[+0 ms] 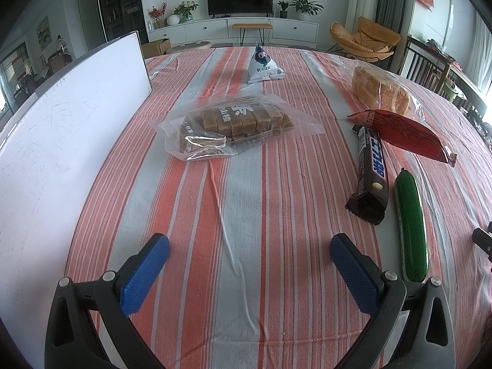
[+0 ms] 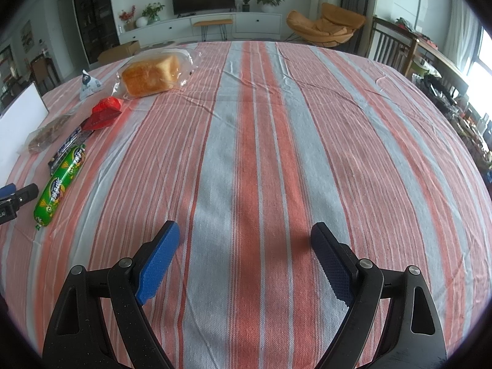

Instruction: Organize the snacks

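Nothing is picked up yet, so this looks like the very start of the sorting: both claws hang over the striped counter with their blue pads spread wide apart and nothing between them.

Take the clear bag of brown cake squares as the landmark. The left claw hovers on the near side of it, pointing roughly at it, with bare cloth in between. Beside the bag on one side stands a white board; on the other side lie a dark chocolate bar and a red packet, which appear to touch or overlap at their far ends, then a green sausage stick nearer the claw. Beyond the bag sits a small white pyramid pouch, and further off to the side a wrapped bread loaf.

The right claw faces an open stretch of cloth, well apart from the bag (every snack lies off to its left).

The next move probably calls for choosing one snack, lowering a claw over it with the pads either side, and closing gently; the thin crinkly wrappers could slip or crush.
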`<state>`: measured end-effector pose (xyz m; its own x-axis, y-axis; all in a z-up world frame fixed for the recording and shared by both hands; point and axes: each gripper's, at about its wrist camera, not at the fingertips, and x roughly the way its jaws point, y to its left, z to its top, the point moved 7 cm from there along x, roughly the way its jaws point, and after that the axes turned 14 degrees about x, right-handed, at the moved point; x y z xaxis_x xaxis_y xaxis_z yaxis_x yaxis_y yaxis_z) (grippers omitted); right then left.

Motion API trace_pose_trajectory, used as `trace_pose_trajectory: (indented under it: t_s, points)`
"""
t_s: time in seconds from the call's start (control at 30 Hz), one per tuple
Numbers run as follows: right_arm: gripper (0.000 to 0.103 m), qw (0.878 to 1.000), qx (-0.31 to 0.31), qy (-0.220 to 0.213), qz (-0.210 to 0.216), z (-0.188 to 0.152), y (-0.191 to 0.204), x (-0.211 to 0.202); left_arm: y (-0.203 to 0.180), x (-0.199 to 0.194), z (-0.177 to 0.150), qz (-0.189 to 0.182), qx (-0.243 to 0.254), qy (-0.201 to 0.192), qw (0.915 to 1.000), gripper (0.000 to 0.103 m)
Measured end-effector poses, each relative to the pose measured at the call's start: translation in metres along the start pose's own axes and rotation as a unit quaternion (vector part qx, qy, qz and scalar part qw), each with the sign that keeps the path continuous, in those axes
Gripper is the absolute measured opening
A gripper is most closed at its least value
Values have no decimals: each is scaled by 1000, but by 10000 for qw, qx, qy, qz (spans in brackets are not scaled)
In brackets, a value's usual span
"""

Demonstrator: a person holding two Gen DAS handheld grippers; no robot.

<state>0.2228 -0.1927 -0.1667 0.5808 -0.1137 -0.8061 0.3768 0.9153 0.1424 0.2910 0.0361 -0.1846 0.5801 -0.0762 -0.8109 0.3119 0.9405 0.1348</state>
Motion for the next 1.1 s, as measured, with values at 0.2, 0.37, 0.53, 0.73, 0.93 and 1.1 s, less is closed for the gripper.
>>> trace_pose_trajectory:
  t_s: [0.2,0.37,0.53,0.73,0.93,1.1]
  points:
    - [92,10000,-13,52,68,0,2,2,0,0,0,-1,-1,0,10000,103]
    - [94,9999,-29,71,86,-1,1,2,0,0,0,0,0,0,10000,103]
    - [94,9999,-20,73,99,-1,1,2,0,0,0,1,-11,0,10000,103]
    - [94,9999,-19,70,123,-1,1,2,0,4,6,-189,179,303,9992,103]
    - [94,9999,-20,68,126,-1,0,2,-4,-20,37,-998,1809,1193,9711,86]
    - [94,9999,-21,69,125,-1,0,2,-9,-30,85,-1201,3215,1062,9332,97]
